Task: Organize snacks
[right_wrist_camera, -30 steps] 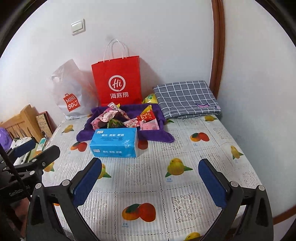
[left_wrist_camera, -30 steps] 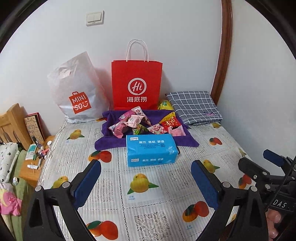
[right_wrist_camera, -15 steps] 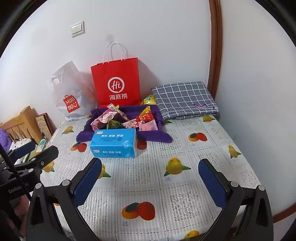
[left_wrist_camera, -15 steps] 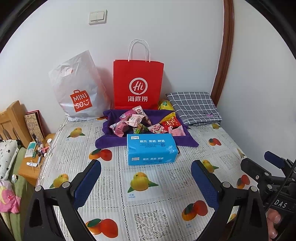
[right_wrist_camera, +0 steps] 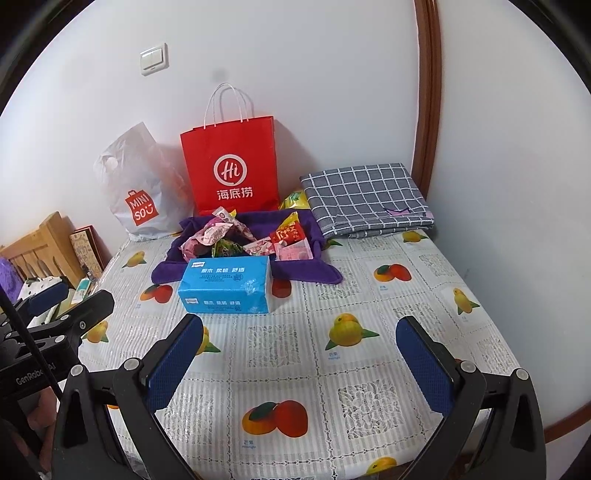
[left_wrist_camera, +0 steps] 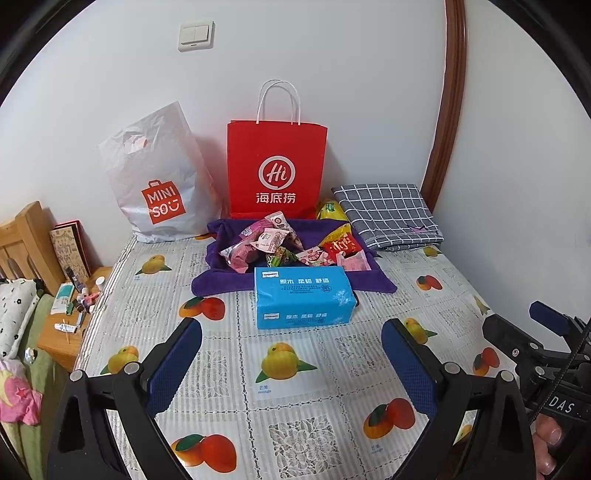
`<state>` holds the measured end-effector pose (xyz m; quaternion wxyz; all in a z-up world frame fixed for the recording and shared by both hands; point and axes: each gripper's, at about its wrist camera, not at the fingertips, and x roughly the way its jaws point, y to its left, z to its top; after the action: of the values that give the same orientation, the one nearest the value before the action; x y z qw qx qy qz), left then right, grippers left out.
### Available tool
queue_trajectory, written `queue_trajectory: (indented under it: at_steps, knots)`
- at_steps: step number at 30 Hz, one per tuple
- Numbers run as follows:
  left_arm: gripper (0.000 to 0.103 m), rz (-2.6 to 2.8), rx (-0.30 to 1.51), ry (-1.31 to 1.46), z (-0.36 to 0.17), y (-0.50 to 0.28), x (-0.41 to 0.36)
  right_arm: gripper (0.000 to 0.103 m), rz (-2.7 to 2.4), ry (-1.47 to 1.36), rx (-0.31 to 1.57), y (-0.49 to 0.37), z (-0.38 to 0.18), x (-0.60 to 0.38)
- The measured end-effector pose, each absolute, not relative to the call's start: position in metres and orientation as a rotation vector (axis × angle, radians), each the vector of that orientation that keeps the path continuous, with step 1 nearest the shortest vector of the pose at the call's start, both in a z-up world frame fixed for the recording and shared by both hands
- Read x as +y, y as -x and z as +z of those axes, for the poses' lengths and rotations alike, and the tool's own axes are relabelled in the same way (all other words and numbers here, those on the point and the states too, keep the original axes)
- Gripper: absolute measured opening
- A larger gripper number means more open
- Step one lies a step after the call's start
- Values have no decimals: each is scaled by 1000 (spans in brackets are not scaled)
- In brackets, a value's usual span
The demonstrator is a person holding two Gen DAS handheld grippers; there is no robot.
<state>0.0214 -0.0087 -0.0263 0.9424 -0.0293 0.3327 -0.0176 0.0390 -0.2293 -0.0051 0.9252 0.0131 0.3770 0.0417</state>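
Table (left_wrist_camera: 303,435) with fruit-print cloth fills both views, pushed into a wall corner. Landmark: blue tissue pack (left_wrist_camera: 304,297), lying flat near table centre.

Red paper bag (left_wrist_camera: 276,168) stands upright against the wall, straight behind the tissue pack. White MINISO plastic bag (left_wrist_camera: 159,177) leans on the wall behind and left of the pack, beside the red bag. Folded grey checked cloth (left_wrist_camera: 386,216) lies behind and right of the pack, in the corner. Purple towel (left_wrist_camera: 218,280) spreads just behind the pack, touching or nearly touching its back edge.

Snacks (left_wrist_camera: 291,245): loose pile of pink, red and green packets on the purple towel, directly behind the tissue pack. One yellow-green packet (left_wrist_camera: 330,210) sits further back, between red bag and checked cloth.

Left gripper (left_wrist_camera: 291,363) low over the table, in front of the pack, blue pads spread wide, nothing between them. Right gripper (right_wrist_camera: 299,363) likewise in front of the pack and a bit right of it, spread wide, empty. Both well apart from the snacks.

Light switch (left_wrist_camera: 195,35) on the wall high above the pack.
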Motion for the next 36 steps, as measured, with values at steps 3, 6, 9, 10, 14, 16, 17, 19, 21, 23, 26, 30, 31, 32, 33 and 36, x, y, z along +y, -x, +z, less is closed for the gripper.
queue_trajectory:
  at_steps: [3, 6, 9, 10, 14, 16, 17, 19, 21, 23, 26, 30, 31, 32, 33, 36]
  knots:
    - [98, -35, 677, 56, -26, -21, -10, 103, 85, -31, 768, -37, -4, -230]
    - [98, -31, 671, 60, -25, -20, -10, 103, 89, -26, 770, -37, -5, -228]
    - [98, -30, 670, 60, -25, -20, -11, 103, 91, -24, 769, -36, -5, -227]
    - [98, -28, 669, 60, -25, -20, -11, 103, 93, -25, 768, -36, -6, -226]
    - [98, -29, 670, 61, -25, -20, -10, 103, 92, -25, 769, -36, -6, -227]
    - [98, -29, 670, 63, -25, -20, -10, 103, 94, -26, 769, -36, -6, -227]
    - [98, -30, 671, 64, -25, -20, -10, 103, 92, -26, 769, -36, -6, -226]
    - [98, -28, 672, 65, -25, -20, -9, 103, 93, -24, 770, -35, -6, -226]
    - [98, -29, 672, 65, -25, -20, -9, 103, 91, -25, 768, -35, -6, -226]
    - [98, -27, 672, 64, -25, -21, -10, 103, 93, -26, 770, -35, -6, -226]
    - [98, -28, 672, 64, -25, -20, -10, 103, 93, -26, 768, -35, -6, -226]
    - [98, -30, 672, 67, -25, -20, -9, 103, 95, -25, 768, -35, -7, -225]
    - [98, -30, 672, 66, -25, -21, -9, 103, 95, -27, 767, -34, -7, -225]
    - [98, -30, 673, 64, -25, -21, -9, 103, 95, -28, 766, -34, -7, -226]
    - [98, -28, 673, 65, -26, -20, -9, 103, 95, -29, 766, -34, -7, -226]
    - [98, -31, 673, 69, -26, -20, -9, 103, 94, -26, 766, -34, -7, -226]
